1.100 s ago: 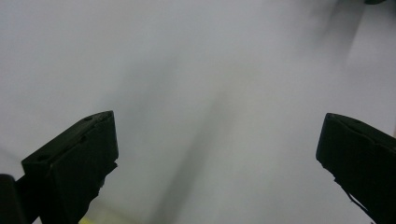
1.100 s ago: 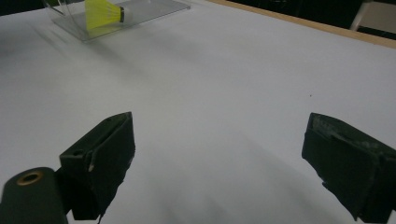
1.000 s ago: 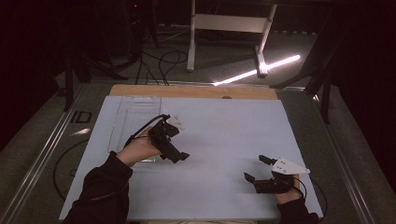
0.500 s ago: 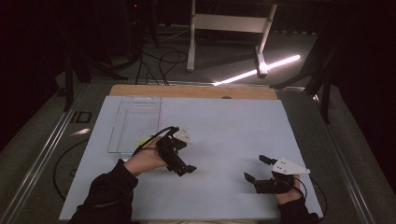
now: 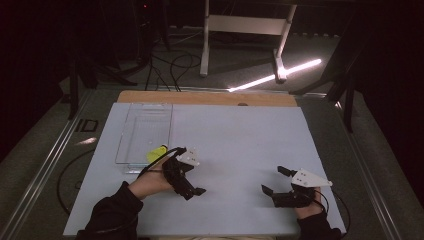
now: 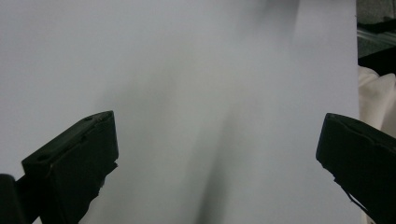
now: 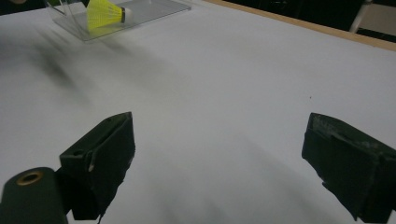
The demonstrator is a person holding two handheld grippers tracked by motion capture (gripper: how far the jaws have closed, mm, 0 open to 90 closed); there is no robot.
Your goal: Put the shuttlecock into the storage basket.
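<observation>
Over the last second the left gripper has been drawn back from the clear tray toward the near edge of the worktop, and its jaws are now held wide over bare white surface with nothing between them. The yellow shuttlecock is left lying in the near end of the tray, apart from both grippers, so the placing step is judged to be done and the hand to be retreating. The right gripper has been kept at the near right, jaws also spread wide and empty. In the right gripper view the shuttlecock is seen with its white cork turned to the right. Whether it rests flat or leans on the tray wall cannot be told, and the tray's near edge is partly covered by the left hand.
</observation>
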